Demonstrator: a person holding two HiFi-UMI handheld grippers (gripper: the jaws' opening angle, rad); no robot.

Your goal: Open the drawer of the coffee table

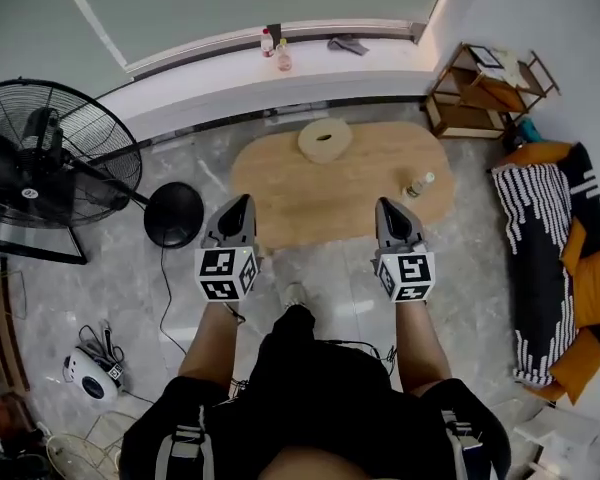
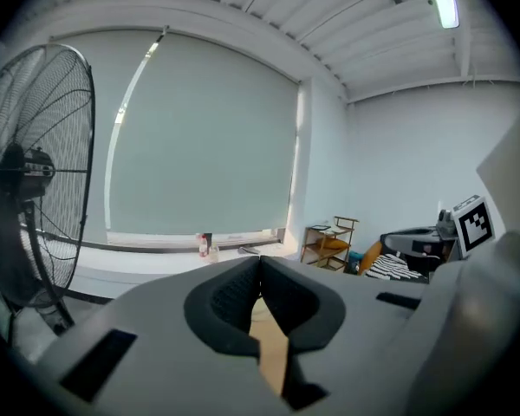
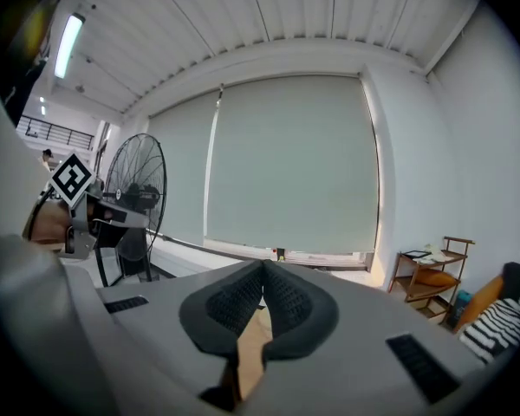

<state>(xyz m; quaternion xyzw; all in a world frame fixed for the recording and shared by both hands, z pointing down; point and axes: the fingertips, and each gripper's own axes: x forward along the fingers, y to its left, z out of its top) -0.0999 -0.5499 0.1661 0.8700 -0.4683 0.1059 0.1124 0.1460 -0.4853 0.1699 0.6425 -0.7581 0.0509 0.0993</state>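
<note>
The coffee table is an oval with a light wood top, standing just ahead of me in the head view. No drawer front shows from above. My left gripper hovers over the table's near left edge and my right gripper over its near right edge. Both are shut with nothing between the pads. In the left gripper view the left gripper has its pads pressed together, with a strip of the table top showing below them. The right gripper looks the same, above the wood.
On the table lie a round pale roll and a small bottle. A large black fan with a round base stands left. A wooden shelf and a striped sofa are at right. Bottles sit on the windowsill.
</note>
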